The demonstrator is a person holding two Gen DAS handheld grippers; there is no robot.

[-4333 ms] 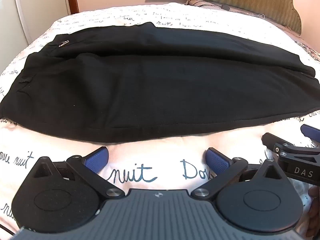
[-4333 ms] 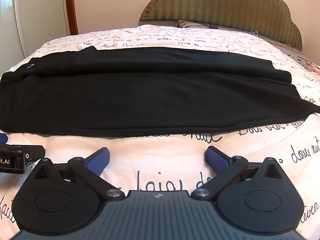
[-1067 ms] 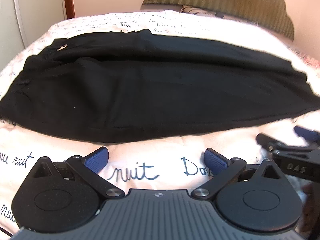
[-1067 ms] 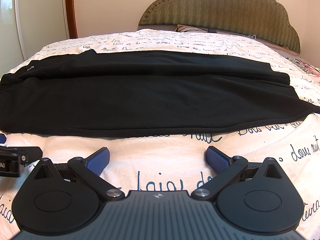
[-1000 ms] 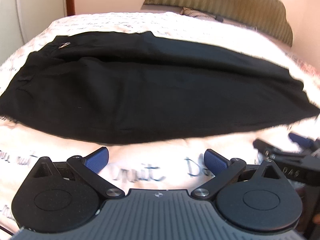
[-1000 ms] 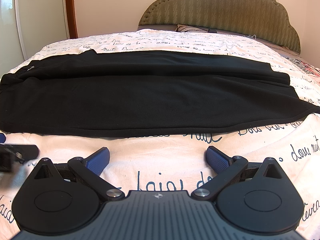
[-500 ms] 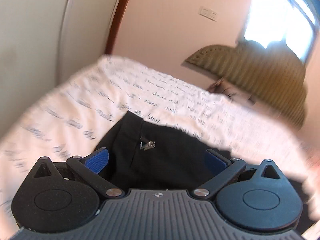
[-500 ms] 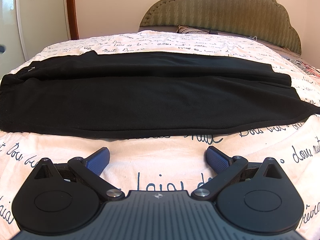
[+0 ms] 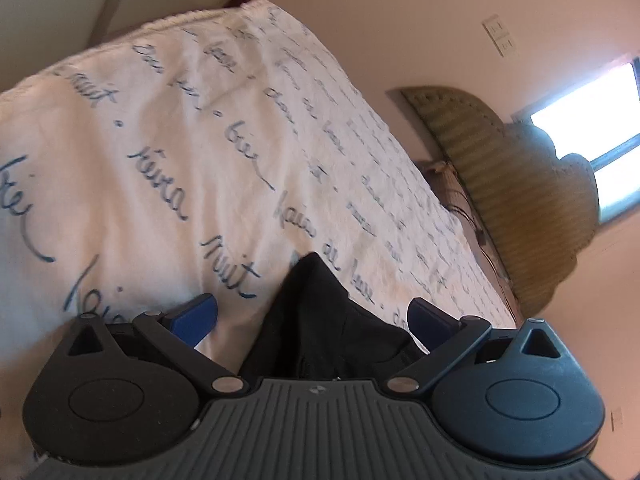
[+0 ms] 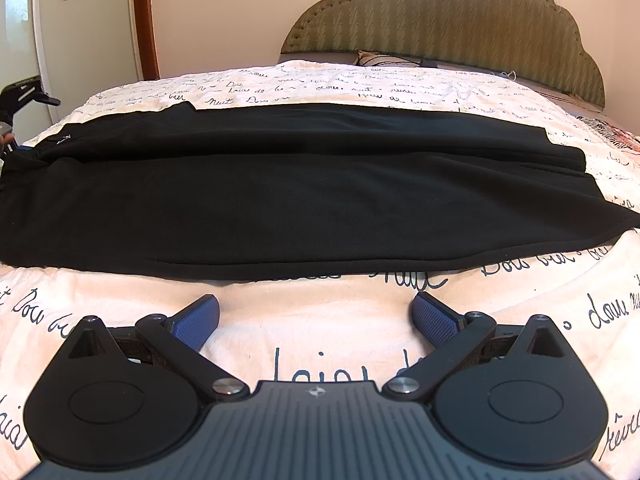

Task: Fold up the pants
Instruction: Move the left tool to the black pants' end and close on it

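both grippers — left gripper [image 9: 312, 316], right gripper [image 10: 316, 314] — wide (pants [image 10: 304, 192] flat)

The black left gripper with blue fingertip pads [image 9: 312, 318] sits rolled at a tilt, jaws spread wide at the frame's bottom. The matching right gripper [image 10: 316, 316] is level, jaws equally wide, holding nothing.

A home bedroom: made bed [image 10: 360, 80] with upholstered headboard [image 10: 440, 20].

The left gripper [image 9: 312, 320] has been swung away to the corner of the black pants [image 9: 320, 320], its view strongly tilted.
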